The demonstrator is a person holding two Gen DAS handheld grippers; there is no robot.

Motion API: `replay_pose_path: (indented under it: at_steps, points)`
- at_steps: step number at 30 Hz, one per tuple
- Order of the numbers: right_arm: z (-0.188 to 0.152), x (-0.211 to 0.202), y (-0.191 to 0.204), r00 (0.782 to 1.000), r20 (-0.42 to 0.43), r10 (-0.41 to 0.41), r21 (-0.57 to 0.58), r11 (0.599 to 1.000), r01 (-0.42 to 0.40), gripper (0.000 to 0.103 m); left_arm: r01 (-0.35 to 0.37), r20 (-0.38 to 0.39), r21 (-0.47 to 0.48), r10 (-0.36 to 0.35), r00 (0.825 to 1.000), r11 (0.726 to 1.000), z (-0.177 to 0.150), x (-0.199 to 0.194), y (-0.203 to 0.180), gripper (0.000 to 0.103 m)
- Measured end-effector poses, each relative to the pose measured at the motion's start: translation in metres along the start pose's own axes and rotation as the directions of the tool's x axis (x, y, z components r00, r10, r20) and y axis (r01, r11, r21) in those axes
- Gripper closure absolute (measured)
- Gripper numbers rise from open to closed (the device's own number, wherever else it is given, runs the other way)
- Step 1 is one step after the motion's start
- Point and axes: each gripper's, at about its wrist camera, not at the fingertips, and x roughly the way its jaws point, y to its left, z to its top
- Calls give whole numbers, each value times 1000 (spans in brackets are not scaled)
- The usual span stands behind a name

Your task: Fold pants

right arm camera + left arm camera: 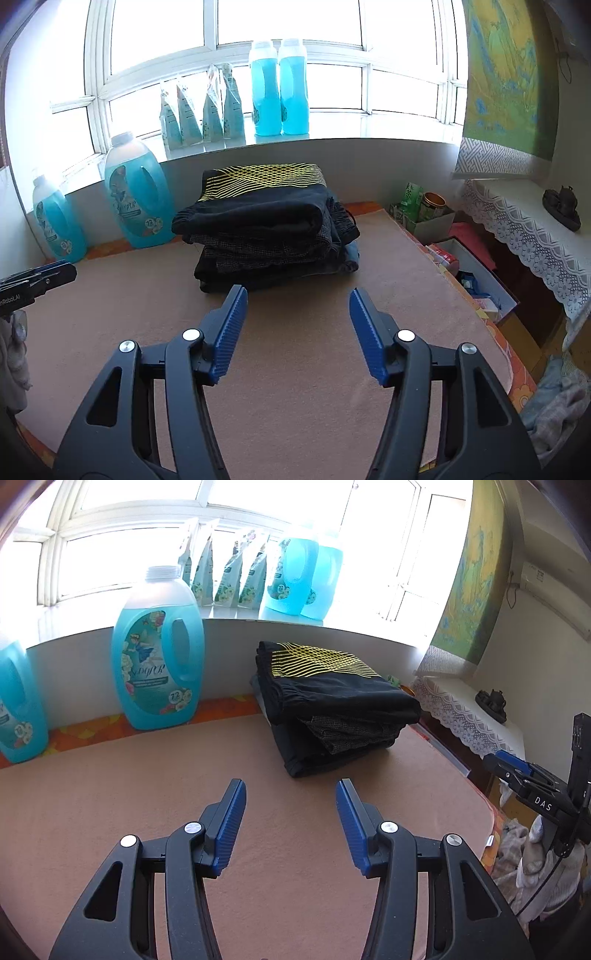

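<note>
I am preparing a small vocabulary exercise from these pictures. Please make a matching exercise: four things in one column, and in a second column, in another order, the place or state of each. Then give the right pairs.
Things:
1. stack of folded pants
2. two tall blue bottles
3. left gripper
4. lace cloth

Places or states:
A. on the window sill
B. open, holding nothing
C. on the brown mat, near the wall
D. hanging over the edge of a side table, on the right

Pairs: 1-C, 2-A, 3-B, 4-D
</note>
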Motion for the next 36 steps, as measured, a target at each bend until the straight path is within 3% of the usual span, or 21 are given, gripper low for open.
replay_pose_path:
  at_steps: [1, 3, 10, 16, 18, 20, 29, 36]
  points:
    - [-3, -6, 4, 1000, 8, 6, 2, 1000, -6, 36, 3, 7, -1, -3, 1000, 1000, -3, -5, -1, 53]
    - [-8, -18, 13, 1000, 23, 10, -6, 1000, -10, 36, 8, 15, 1, -8, 1000, 1000, -10, -13, -2, 42]
    - [-24, -51, 37, 997, 74, 36, -13, 999, -35, 24, 2, 57, 20, -3, 998, 1000, -28, -41, -6, 41]
    - [-37, -72, 54, 993, 113, 28, -25, 999, -25, 19, 0, 69, 43, -3, 998, 999, -44, -60, -11, 32]
    - [-40, -79, 57, 990, 134, 31, -16, 999, -29, 10, -2, 74, 49, -2, 997, 999, -48, -65, -12, 29]
    - [-46, -86, 60, 988, 154, 17, -14, 1000, -15, 7, -11, 83, 54, 6, 997, 998, -53, -71, -14, 26]
    - [-79, -93, 67, 986, 153, -62, 29, 998, 59, 4, -44, 91, 60, 39, 995, 997, -92, -87, -19, 24]
    - [-94, -90, 67, 990, 121, -73, 56, 996, 66, 4, -81, 80, 24, 78, 994, 996, -112, -97, -16, 24]
